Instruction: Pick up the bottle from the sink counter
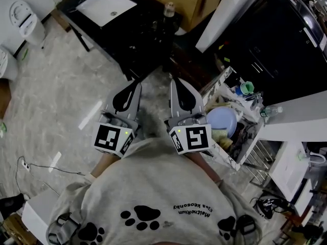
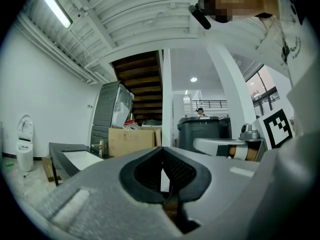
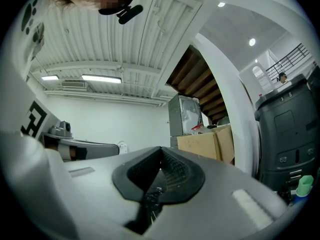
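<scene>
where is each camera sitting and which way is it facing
Head view: on the person's head, looking steeply down at the floor and the sink counter with the bottle; shows the grey shirt, left gripper and right gripper.
Left gripper view: rides the left gripper, looking level along its shut jaws toward a cardboard box; the right gripper shows at right.
Right gripper view: rides the right gripper, looking along its shut jaws; the left gripper shows at left.
Shared: both gripper views show the cardboard box.
</scene>
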`<move>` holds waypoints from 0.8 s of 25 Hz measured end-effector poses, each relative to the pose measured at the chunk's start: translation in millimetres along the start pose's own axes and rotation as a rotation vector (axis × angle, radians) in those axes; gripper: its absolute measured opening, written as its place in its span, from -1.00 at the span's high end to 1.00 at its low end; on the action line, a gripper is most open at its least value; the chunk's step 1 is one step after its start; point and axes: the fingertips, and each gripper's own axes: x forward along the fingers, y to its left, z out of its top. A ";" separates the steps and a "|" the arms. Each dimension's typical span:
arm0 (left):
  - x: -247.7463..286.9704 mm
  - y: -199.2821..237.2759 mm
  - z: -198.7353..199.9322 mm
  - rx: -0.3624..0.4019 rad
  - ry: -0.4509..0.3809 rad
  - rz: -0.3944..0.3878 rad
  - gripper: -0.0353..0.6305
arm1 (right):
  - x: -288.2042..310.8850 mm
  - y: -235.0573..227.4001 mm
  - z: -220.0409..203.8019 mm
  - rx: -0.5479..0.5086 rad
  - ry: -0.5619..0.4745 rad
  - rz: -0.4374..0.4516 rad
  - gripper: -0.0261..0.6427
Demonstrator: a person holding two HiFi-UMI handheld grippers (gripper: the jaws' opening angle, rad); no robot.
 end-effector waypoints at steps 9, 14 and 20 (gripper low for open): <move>47.2 22.8 -5.4 -0.009 -0.008 -0.098 0.90 | 39.2 -22.7 -4.3 -0.025 0.001 -0.073 0.92; 90.3 59.3 -5.5 -0.015 -0.004 -0.145 0.90 | 84.6 -33.5 -12.0 -0.041 0.012 -0.108 0.92; 140.6 94.7 -7.7 -0.016 0.009 -0.231 0.90 | 134.2 -50.0 -21.8 -0.049 0.029 -0.182 0.92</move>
